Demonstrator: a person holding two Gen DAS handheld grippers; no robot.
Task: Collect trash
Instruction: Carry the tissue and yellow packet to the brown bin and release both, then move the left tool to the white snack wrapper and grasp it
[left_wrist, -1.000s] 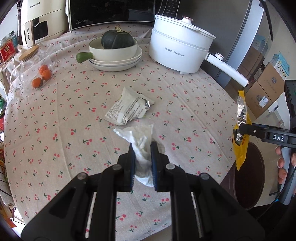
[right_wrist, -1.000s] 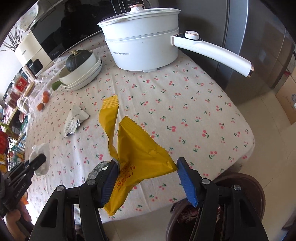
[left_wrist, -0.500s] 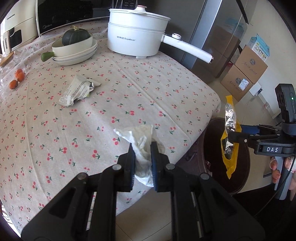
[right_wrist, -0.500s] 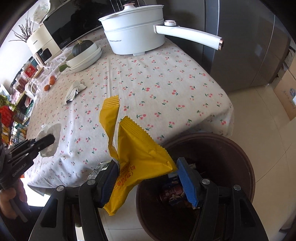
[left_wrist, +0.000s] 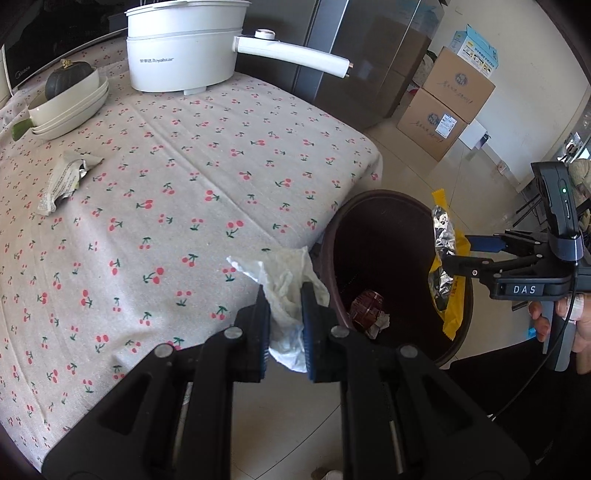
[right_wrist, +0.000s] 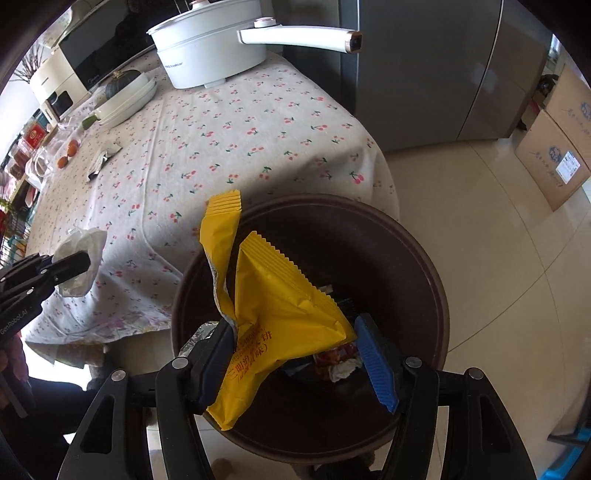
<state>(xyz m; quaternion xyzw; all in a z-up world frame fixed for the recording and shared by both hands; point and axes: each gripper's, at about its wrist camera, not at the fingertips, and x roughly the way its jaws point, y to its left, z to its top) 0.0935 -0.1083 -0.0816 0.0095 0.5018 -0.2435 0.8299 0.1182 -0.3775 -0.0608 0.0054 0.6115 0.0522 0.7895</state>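
Note:
My left gripper (left_wrist: 285, 312) is shut on a crumpled white tissue (left_wrist: 286, 284) and holds it at the table's edge, beside the rim of a dark brown trash bin (left_wrist: 334, 236). My right gripper (right_wrist: 295, 354) holds a yellow snack wrapper (right_wrist: 273, 306) directly over the bin (right_wrist: 424, 266); the wrapper rests against the left finger, with a gap to the right finger. The bin holds some trash at its bottom. A white and silver wrapper (left_wrist: 62, 179) lies on the cherry-print tablecloth (left_wrist: 184, 177). The wrapper also shows in the left wrist view (left_wrist: 445, 273).
A white electric pot (left_wrist: 184, 48) with a long handle stands at the back of the table. Stacked white dishes with a dark squash (left_wrist: 68, 98) sit to its left. Cardboard boxes (left_wrist: 448, 103) stand on the tiled floor by the fridge (right_wrist: 424, 66).
Both grippers have moved right, off the table toward the bin. The yellow wrapper now hangs over the bin's opening, and the tissue has reached the table's edge beside the bin.

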